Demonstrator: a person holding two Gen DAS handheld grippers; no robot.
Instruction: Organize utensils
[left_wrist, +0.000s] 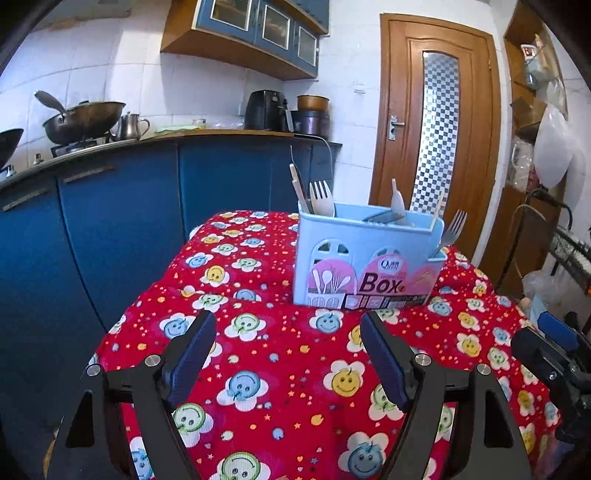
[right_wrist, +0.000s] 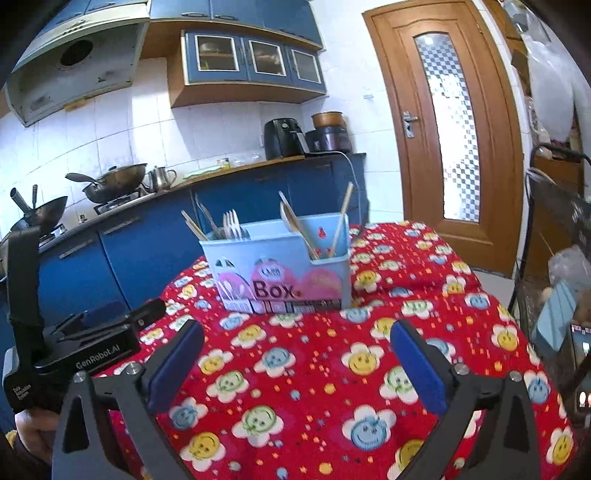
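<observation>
A light blue utensil box (left_wrist: 365, 254) (right_wrist: 280, 266) labelled "Box" stands on the red flowered tablecloth (left_wrist: 288, 369) (right_wrist: 314, 369). In it stand a white fork (left_wrist: 322, 199) (right_wrist: 232, 223), a pale spoon (left_wrist: 398, 201) (right_wrist: 291, 221) and chopsticks (left_wrist: 297, 188) (right_wrist: 341, 218). A metal fork (left_wrist: 452, 229) leans at its right end. My left gripper (left_wrist: 288, 321) is open over the cloth in front of the box, nothing between its fingers. My right gripper (right_wrist: 297, 326) is open too, wide and empty, just short of the box. Each gripper's body shows in the other's view, the right one (left_wrist: 554, 350) and the left one (right_wrist: 92, 332).
Blue kitchen cabinets (left_wrist: 122, 229) run behind and left of the table, with a wok (left_wrist: 81, 120), a metal kettle (left_wrist: 133, 127) and a black air fryer (left_wrist: 266, 110) on the counter. A wooden door (left_wrist: 439, 140) is at the back right. A metal rack (left_wrist: 561, 240) stands right of the table.
</observation>
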